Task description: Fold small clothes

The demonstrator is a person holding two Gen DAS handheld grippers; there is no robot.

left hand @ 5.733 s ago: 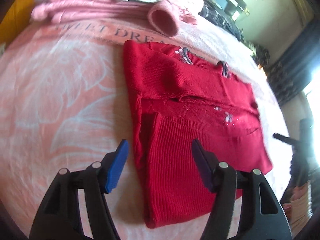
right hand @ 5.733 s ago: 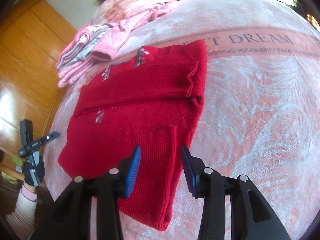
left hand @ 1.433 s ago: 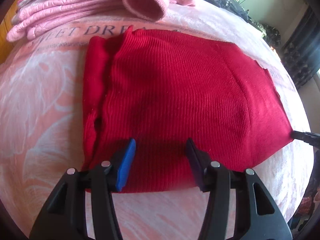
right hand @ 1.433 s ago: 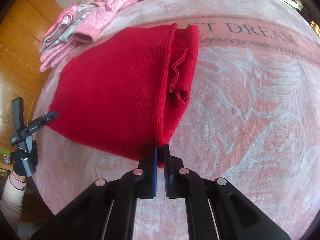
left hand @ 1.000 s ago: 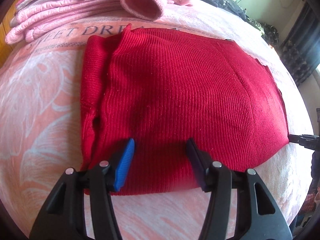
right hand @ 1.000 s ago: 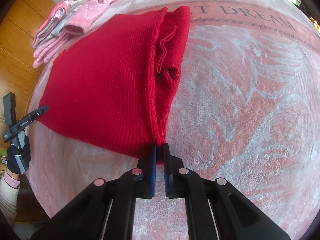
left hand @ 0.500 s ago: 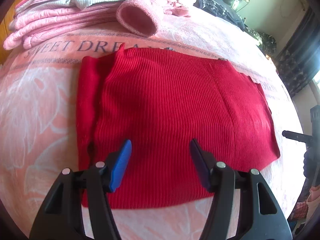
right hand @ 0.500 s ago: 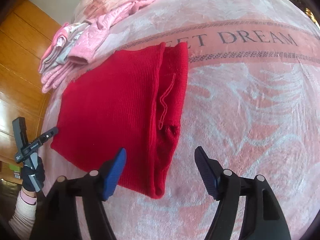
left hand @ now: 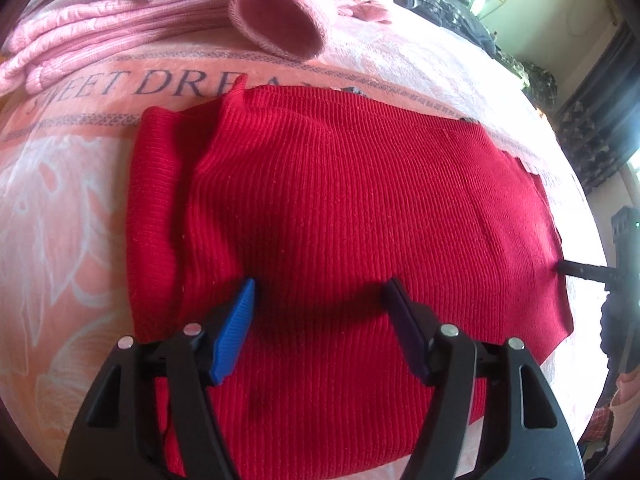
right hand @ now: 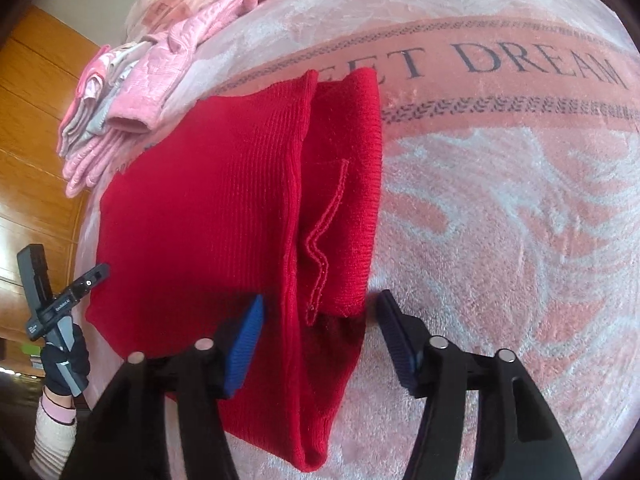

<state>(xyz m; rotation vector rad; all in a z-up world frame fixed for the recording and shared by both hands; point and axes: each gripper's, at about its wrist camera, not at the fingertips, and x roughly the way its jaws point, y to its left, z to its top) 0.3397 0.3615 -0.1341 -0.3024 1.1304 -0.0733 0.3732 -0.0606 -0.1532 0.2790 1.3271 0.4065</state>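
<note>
A pink blanket (left hand: 60, 208) with white flowers and the words "SWEET DREAM" covers the bed and carries everything. On it lies a red sweater (left hand: 340, 208), folded into a wide rectangle with the ribbed back up. Its far edge lies along the printed band of the blanket, and its near edge is close to the near edge of the bed. In the right wrist view the sweater (right hand: 192, 232) has a folded sleeve part with a seam sticking out on its right side.

A pile of pink clothes (left hand: 100, 28) sits at the far edge of the blanket, behind the sweater, with one open cuff (left hand: 280, 20) toward the sweater. The pile (right hand: 132, 92) is at the far left in the right wrist view.

The left gripper (left hand: 320, 304) hovers over the near part of the sweater, its fingers spread wide and holding nothing. The right gripper (right hand: 320, 316) is also spread wide, with the sleeve fold between its fingers but not pinched. The left gripper (right hand: 60, 300) appears in the right wrist view at the left corner of the sweater, held by a gloved hand (right hand: 64, 364).
</note>
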